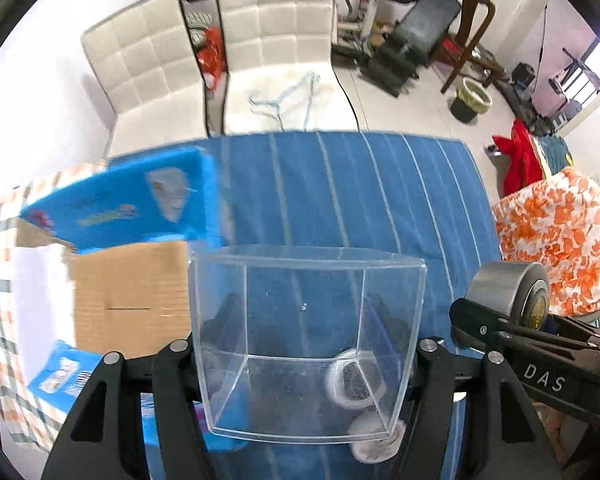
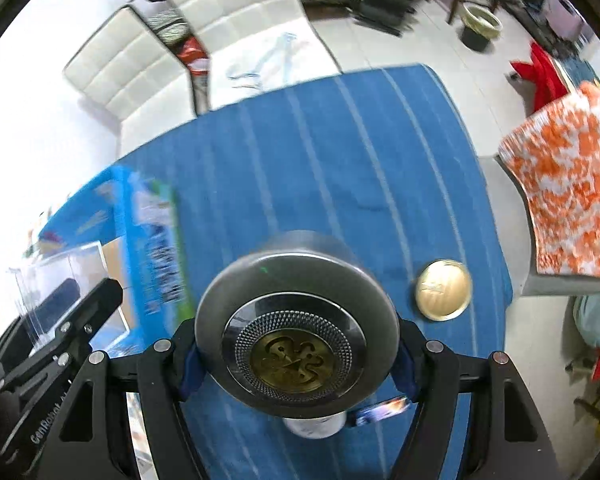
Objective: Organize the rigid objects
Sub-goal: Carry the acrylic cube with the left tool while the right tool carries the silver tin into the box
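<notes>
My left gripper is shut on a clear plastic box, held above the blue striped tablecloth with its open side facing the camera. My right gripper is shut on a round grey metal tin with a brass emblem on its lid, also lifted off the table. That tin and the right gripper show at the right edge of the left wrist view. The clear box and the left gripper appear at the left of the right wrist view. A round gold lid lies on the cloth.
An open blue cardboard carton with brown flaps sits at the table's left. Small white round containers lie on the cloth below the box. A white jar rests under the tin. White sofa cushions and an orange floral cloth border the table.
</notes>
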`<state>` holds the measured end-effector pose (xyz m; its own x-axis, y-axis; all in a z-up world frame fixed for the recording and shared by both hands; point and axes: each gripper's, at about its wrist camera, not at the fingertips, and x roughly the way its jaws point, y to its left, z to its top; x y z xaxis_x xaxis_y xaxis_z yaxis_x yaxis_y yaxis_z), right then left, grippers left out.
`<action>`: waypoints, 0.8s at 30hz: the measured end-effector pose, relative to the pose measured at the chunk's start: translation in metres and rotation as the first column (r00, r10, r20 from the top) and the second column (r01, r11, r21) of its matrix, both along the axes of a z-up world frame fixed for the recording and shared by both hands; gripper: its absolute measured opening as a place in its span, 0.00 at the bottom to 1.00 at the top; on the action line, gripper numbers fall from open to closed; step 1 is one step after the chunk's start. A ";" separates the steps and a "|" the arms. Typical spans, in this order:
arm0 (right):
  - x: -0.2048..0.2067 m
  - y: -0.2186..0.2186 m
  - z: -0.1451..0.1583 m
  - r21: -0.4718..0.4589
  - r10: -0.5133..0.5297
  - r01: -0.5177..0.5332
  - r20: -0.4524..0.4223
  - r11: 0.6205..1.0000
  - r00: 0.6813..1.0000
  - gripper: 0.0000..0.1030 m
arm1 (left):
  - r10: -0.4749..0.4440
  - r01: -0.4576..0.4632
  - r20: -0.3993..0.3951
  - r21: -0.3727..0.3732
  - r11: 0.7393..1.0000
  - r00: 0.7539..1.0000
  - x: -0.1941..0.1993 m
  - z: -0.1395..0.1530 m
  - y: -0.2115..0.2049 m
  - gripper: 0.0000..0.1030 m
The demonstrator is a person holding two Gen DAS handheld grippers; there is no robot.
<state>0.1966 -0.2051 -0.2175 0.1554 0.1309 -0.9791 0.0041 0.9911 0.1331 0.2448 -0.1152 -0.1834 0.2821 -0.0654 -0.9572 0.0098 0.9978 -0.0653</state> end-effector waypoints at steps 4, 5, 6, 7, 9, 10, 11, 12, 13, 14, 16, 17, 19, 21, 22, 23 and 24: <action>-0.018 0.050 0.017 0.007 0.044 -0.045 0.030 0.999 0.999 0.72 | 0.031 -0.032 0.044 0.015 0.999 0.999 -0.011 0.028 0.033 0.60; -0.021 0.059 0.019 0.004 0.057 -0.057 0.037 0.998 0.998 0.72 | 0.036 -0.037 0.054 0.019 0.999 0.998 -0.014 0.033 0.042 0.60; -0.024 0.070 0.021 0.005 0.068 -0.068 0.044 0.998 0.997 0.72 | 0.039 -0.041 0.062 0.029 0.999 0.997 -0.018 0.038 0.052 0.60; -0.026 0.083 0.022 0.004 0.084 -0.084 0.049 0.996 0.995 0.72 | 0.039 -0.042 0.069 0.043 0.998 0.997 -0.021 0.041 0.059 0.60; -0.030 0.103 0.024 0.010 0.102 -0.103 0.050 0.995 0.993 0.72 | 0.048 -0.054 0.085 0.063 0.997 0.995 -0.027 0.048 0.078 0.60; -0.033 0.115 0.025 0.016 0.114 -0.115 0.049 0.993 0.992 0.72 | 0.055 -0.061 0.089 0.069 0.996 0.995 -0.028 0.048 0.083 0.60; -0.035 0.125 0.026 0.017 0.125 -0.126 0.050 0.992 0.991 0.72 | 0.069 -0.076 0.092 0.073 0.994 0.993 -0.030 0.049 0.095 0.60; -0.038 0.134 0.026 0.013 0.135 -0.136 0.053 0.991 0.989 0.72 | 0.080 -0.087 0.093 0.073 0.994 0.993 -0.033 0.050 0.102 0.60; -0.038 0.142 0.025 0.009 0.146 -0.147 0.056 0.989 0.988 0.72 | 0.091 -0.098 0.093 0.071 0.993 0.991 -0.037 0.052 0.114 0.60; -0.037 0.150 0.024 0.008 0.154 -0.155 0.056 0.988 0.986 0.72 | 0.105 -0.112 0.095 0.070 0.991 0.990 -0.038 0.051 0.124 0.60; -0.037 0.167 0.022 0.006 0.169 -0.169 0.053 0.986 0.984 0.72 | 0.118 -0.125 0.097 0.071 0.990 0.988 -0.043 0.054 0.140 0.60; -0.036 0.175 0.020 0.001 0.177 -0.177 0.053 0.984 0.983 0.72 | 0.124 -0.131 0.099 0.072 0.989 0.987 -0.044 0.054 0.147 0.60; -0.031 0.185 0.015 -0.002 0.185 -0.185 0.048 0.983 0.982 0.72 | 0.136 -0.144 0.099 0.078 0.987 0.986 -0.046 0.054 0.164 0.60; -0.026 0.194 0.009 -0.007 0.199 -0.199 0.042 0.980 0.979 0.72 | 0.150 -0.158 0.096 0.075 0.985 0.984 -0.047 0.053 0.179 0.60; -0.023 0.197 0.005 -0.011 0.202 -0.202 0.040 0.979 0.979 0.72 | 0.157 -0.164 0.094 0.075 0.984 0.983 -0.047 0.052 0.184 0.60; -0.020 0.201 0.001 -0.013 0.206 -0.206 0.038 0.978 0.978 0.72 | 0.162 -0.169 0.088 0.077 0.983 0.983 -0.046 0.048 0.189 0.60; -0.017 0.204 -0.003 -0.016 0.208 -0.208 0.034 0.978 0.977 0.72 | 0.166 -0.173 0.084 0.077 0.982 0.982 -0.044 0.046 0.194 0.60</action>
<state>0.1798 -0.0012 -0.2209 0.1602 0.1520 -0.9753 -0.2070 0.9713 0.1174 0.2005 0.0790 -0.1372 0.3550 0.0688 -0.9323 -0.1584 0.9873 0.0125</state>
